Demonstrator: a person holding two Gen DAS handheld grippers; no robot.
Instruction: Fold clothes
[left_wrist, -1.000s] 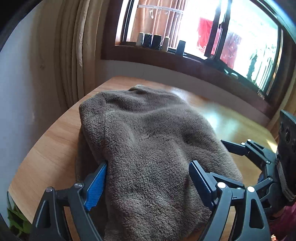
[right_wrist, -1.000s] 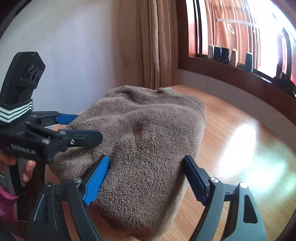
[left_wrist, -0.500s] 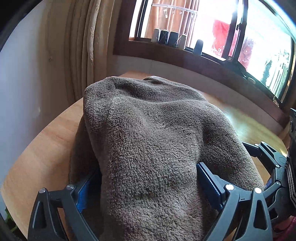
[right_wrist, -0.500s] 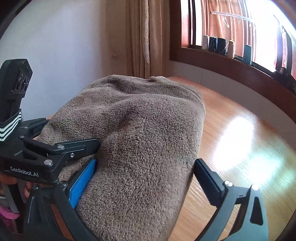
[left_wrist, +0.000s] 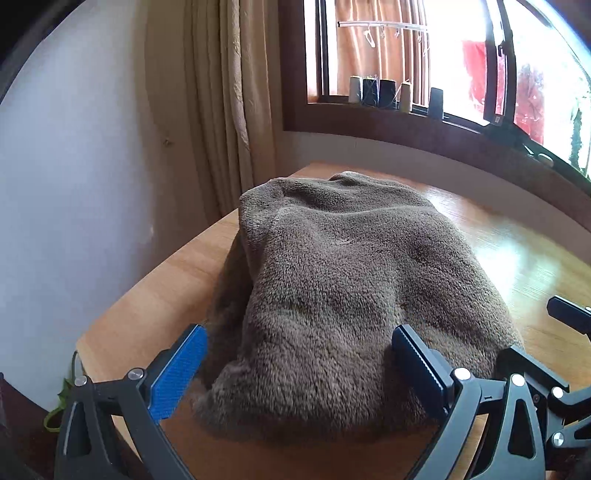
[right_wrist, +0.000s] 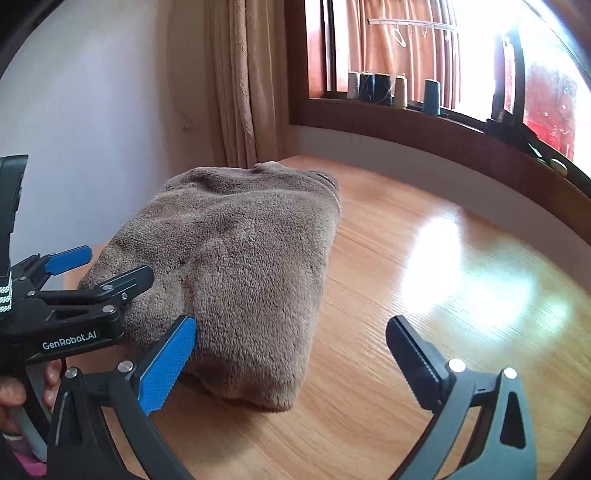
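A brown fleece garment (left_wrist: 351, 295) lies folded in a thick bundle on the wooden table (left_wrist: 166, 302). My left gripper (left_wrist: 299, 332) straddles its near end with the jaws still opening. The blue pad stands off the cloth, while the black finger (left_wrist: 417, 362) rests against the fleece. In the right wrist view the garment (right_wrist: 240, 266) lies to the left, and my right gripper (right_wrist: 291, 325) is open. Its blue pad (right_wrist: 166, 365) touches the bundle's near corner and its other finger hangs over bare table (right_wrist: 424, 295). The left gripper (right_wrist: 107, 266) sits at the garment's left side.
A white wall and beige curtain (left_wrist: 221, 129) close off the table's far left. Several thread spools (left_wrist: 388, 94) stand on the dark window sill behind it. A green plant (left_wrist: 59, 406) shows below the table's left edge. A hand (right_wrist: 11, 391) holds the left gripper's handle.
Both grippers' jaws have spread wider and drawn back from the garment after pushing in half a second ago. The right gripper has shifted rightward, so only its blue pad meets the cloth.
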